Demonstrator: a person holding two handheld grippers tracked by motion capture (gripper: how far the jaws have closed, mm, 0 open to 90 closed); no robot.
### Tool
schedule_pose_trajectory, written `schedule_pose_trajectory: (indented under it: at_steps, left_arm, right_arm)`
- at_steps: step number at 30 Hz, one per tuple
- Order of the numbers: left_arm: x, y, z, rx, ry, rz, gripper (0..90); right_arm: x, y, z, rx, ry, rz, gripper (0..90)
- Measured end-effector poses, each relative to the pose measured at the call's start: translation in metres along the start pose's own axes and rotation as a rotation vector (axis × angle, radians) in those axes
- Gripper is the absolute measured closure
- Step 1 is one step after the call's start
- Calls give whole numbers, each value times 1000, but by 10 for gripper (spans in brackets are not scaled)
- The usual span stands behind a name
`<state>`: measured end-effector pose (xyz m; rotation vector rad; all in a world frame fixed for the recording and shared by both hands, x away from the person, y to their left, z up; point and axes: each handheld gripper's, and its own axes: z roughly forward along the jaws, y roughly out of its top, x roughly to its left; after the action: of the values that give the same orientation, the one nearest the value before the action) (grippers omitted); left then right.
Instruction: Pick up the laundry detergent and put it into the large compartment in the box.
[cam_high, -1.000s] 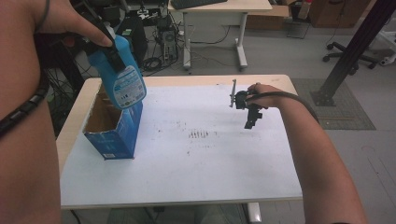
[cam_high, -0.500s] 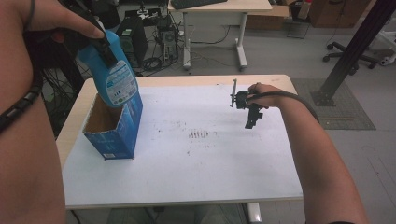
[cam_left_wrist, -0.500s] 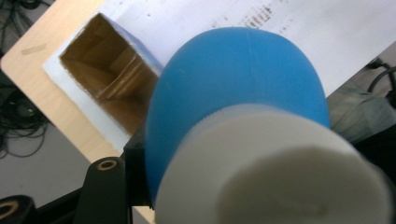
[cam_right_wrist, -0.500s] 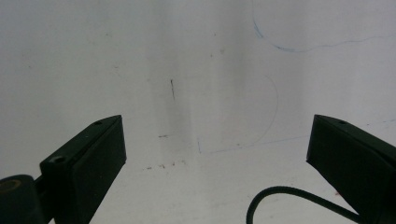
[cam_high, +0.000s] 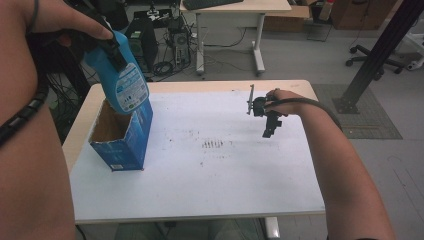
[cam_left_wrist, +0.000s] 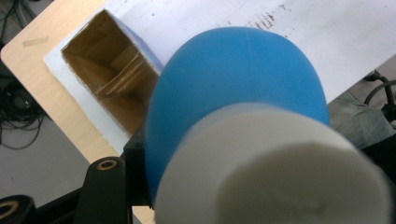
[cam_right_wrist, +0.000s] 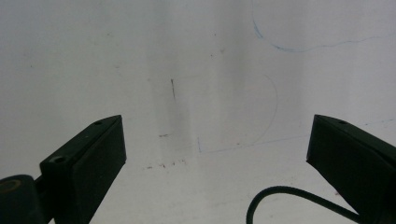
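My left gripper (cam_high: 116, 52) is shut on a blue bottle (cam_high: 122, 80) with a white label, held at the upper left. The bottle leans, and its lower end sits at the mouth of an open blue cardboard box (cam_high: 125, 142) standing on the left of the white table (cam_high: 225, 185). In the left gripper view the bottle (cam_left_wrist: 238, 93) and its white cap (cam_left_wrist: 275, 172) are close to the lens, with the box's brown inside (cam_left_wrist: 107, 79) beyond. My right gripper (cam_high: 270, 129) hovers over the table's right half, its jaws wide apart and nothing between them (cam_right_wrist: 217, 154).
Dark smudges (cam_high: 212, 144) mark the middle of the table. Behind it stand a second desk (cam_high: 235, 10), computer gear and cables on the floor (cam_high: 165, 45), a black slanted post (cam_high: 372, 65) and an office chair (cam_high: 380, 55).
The bottle has leaned slightly further left over the box. The right gripper has stayed where it was.
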<state>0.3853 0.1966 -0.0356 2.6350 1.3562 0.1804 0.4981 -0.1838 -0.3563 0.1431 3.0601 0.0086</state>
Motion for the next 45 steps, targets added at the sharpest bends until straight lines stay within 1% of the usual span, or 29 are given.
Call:
schedule_pose_trajectory:
  at_steps: [2,3,4,5,6,8,9,10,12,13,14,15,17,18,19,21,22,23,24,25,28,32,33,36,37,39,40,42,45]
  left_arm:
    - [1,0,1,-2,5,-9,391]
    - [2,-1,1,-6,8,-25,391]
    - [4,-2,1,-4,12,-55,391]
    - [4,-2,1,-4,12,-55,391]
    - [6,-2,0,8,19,-101,391]
    - [10,-1,-2,37,21,-166,391]
    - [10,-1,-2,48,29,-184,392]
    - [10,-1,-2,48,29,-184,392]
    - [11,-1,-2,55,50,-213,391]
    - [14,-1,-4,35,66,-262,392]
    - [14,-1,-4,35,66,-262,392]
    - [17,-2,-6,21,80,-297,392]
    - [19,-2,-8,25,89,-333,392]
    - [19,-2,-8,25,89,-333,392]
    - [20,-2,-8,41,97,-359,392]
    - [21,-2,-8,45,103,-363,392]
    - [24,-1,-7,71,98,-413,392]
    - [24,-1,-7,71,98,-413,392]
    - [26,0,-6,108,93,-433,392]
    - [27,0,-6,120,94,-434,392]
    - [28,0,-4,126,94,-441,392]
    - [30,0,-3,112,93,-456,392]
    - [31,0,-3,108,91,-467,392]
    - [32,1,-2,97,105,-476,392]
    - [34,2,0,94,118,-484,392]
    - [34,2,1,94,122,-486,392]
    - [36,1,2,89,134,-498,392]
    - [38,0,3,83,141,-500,392]
    - [41,-1,5,76,138,-509,392]
  right_arm:
    - [0,0,0,-1,0,3,43]
    - [0,0,0,-1,0,3,43]
    - [0,0,1,-1,1,-3,45]
    - [0,0,1,0,2,0,44]
    - [0,0,1,1,3,0,45]
    - [0,0,2,0,4,1,45]
    - [-1,0,2,1,2,-2,44]
    - [-1,1,2,-1,3,-1,44]
    - [-1,2,2,-1,3,2,44]
    - [-1,3,2,-2,3,0,43]
    - [-1,3,2,-2,3,0,43]
    - [0,4,3,-2,6,-4,45]
    - [0,5,3,-1,7,-6,44]
    - [0,5,3,-1,7,-6,44]
    - [-1,6,4,-2,7,-7,44]
    - [-1,6,4,2,8,-6,45]
    - [-1,6,4,2,8,-3,45]
    - [-1,6,4,2,8,-3,45]
    - [-1,7,4,0,7,-6,45]
    - [-1,7,3,-1,6,-8,44]
    - [-1,6,3,-1,6,-5,44]
    - [-1,6,5,3,8,-4,44]
    - [-1,6,5,4,9,-3,44]
    - [-1,6,5,4,8,-4,44]
    - [-1,6,5,4,9,-3,44]
    - [-1,7,5,4,9,-3,44]
    - [-1,7,5,4,9,-5,44]
    - [-1,7,6,5,9,-5,44]
    - [-2,6,6,7,9,-6,45]
